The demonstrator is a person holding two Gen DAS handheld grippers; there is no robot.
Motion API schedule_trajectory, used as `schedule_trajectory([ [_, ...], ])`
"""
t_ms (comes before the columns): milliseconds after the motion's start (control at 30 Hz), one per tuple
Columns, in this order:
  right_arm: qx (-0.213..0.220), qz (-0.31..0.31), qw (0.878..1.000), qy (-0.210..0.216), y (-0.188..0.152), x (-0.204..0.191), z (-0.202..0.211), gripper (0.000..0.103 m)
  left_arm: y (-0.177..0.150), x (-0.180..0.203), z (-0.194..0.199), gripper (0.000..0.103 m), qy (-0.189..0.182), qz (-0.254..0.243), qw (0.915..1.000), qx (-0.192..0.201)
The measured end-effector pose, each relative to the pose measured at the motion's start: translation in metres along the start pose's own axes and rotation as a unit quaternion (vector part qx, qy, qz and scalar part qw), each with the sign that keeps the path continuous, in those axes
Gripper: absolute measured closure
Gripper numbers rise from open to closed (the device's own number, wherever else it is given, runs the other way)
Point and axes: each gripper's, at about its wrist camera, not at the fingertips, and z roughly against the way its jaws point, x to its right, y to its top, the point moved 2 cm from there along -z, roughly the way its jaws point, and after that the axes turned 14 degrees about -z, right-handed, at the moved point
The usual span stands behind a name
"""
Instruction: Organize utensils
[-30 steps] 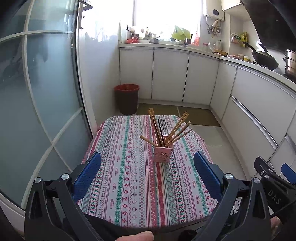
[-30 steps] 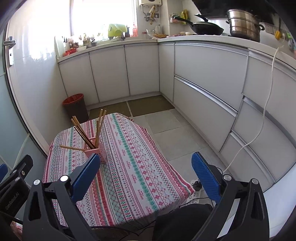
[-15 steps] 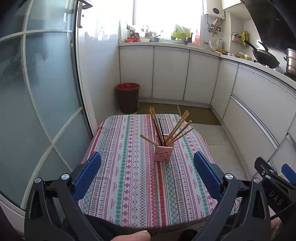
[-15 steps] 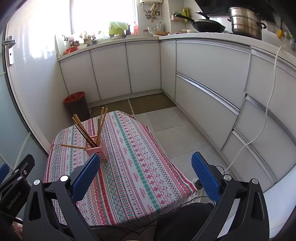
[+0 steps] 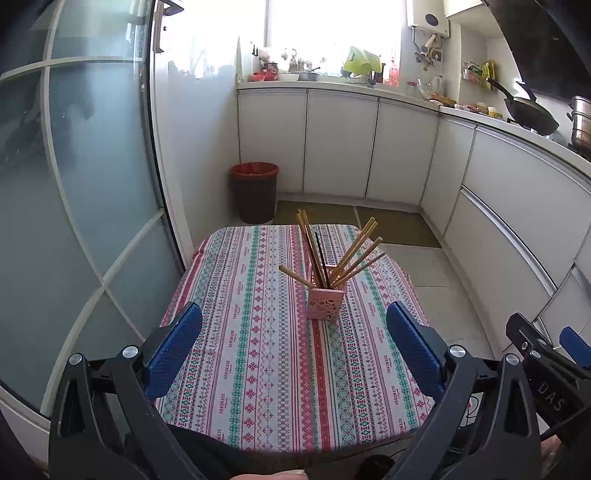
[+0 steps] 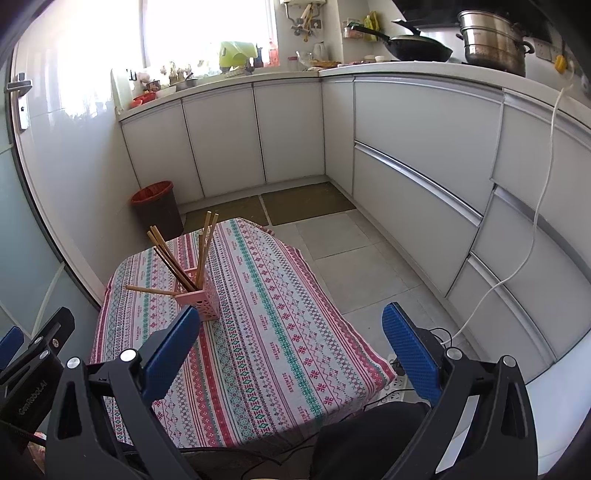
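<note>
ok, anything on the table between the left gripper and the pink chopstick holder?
Nothing: in the left wrist view only bare striped tablecloth lies between the open left gripper and the holder.

We see daylight pouring through the window (image 5: pixel 332 33), blown out to white; the cabinets (image 6: pixel 221 136) bow under fisheye distortion; corners darken; focus stays sharp across the tablecloth (image 5: pixel 266 332).

Red-lined bin (image 5: pixel 254 192) near white cabinets (image 5: pixel 340 142); wok (image 6: pixel 415 46), steel pot (image 6: pixel 493 40) on counter.
</note>
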Motion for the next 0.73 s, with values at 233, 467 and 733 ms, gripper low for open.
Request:
schedule_trajectory([
  [233, -0.007, -0.002, 1.000, 0.004, -0.0005, 0.0005, -0.0015, 0.007, -0.0017, 0.0063, -0.0020, 0.020, -0.012, -0.015, 0.9998, 0.004],
  [467, -0.009, -0.002, 1.000, 0.006, -0.0009, 0.0017, -0.0014, 0.007, -0.0008, 0.0085, 0.0011, 0.022, -0.027, -0.024, 0.9992, 0.015],
  [733, -0.008, -0.004, 1.000, 0.003, -0.0002, 0.0038, -0.0036, 0.007, -0.0002, 0.0093, 0.0027, 0.008, -0.016, -0.030, 0.9993, 0.015],
])
